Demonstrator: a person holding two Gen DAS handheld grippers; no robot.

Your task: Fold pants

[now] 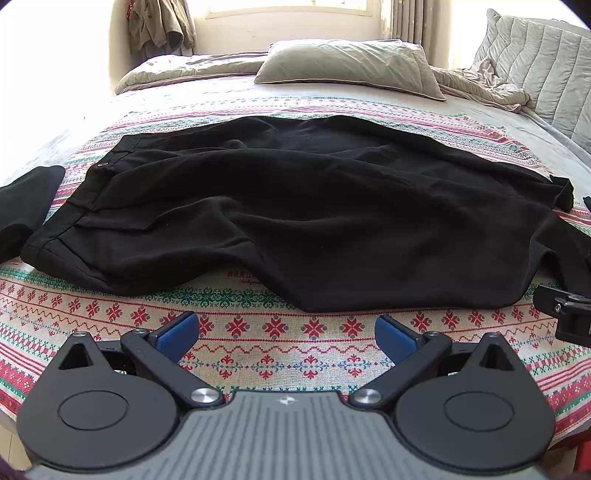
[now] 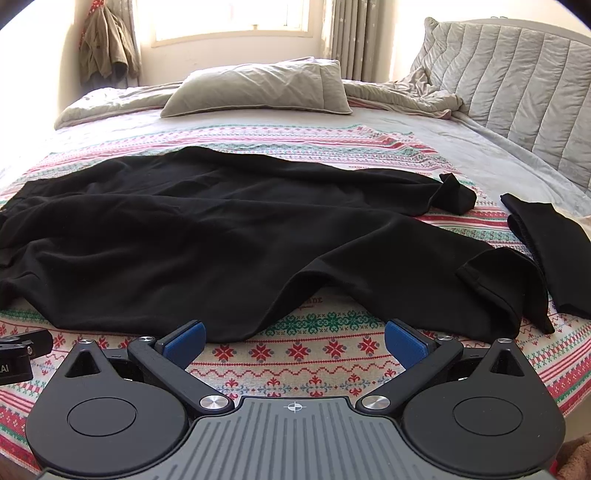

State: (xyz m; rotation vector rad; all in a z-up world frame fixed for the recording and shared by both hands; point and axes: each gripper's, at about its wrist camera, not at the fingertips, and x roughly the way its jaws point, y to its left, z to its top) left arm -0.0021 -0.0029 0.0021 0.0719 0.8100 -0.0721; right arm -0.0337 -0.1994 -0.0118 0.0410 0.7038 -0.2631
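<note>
Black pants lie spread flat across a patterned red, green and white blanket on the bed, waistband to the left, leg ends to the right. They also show in the right wrist view, with the leg cuffs at the right. My left gripper is open and empty, just short of the pants' near edge. My right gripper is open and empty, also just short of the near edge. The right gripper's tip shows at the left wrist view's right edge.
A folded black garment lies right of the pants, another black piece at the left. A grey pillow and rumpled duvet lie at the back. A padded headboard stands at the right. A jacket hangs by the window.
</note>
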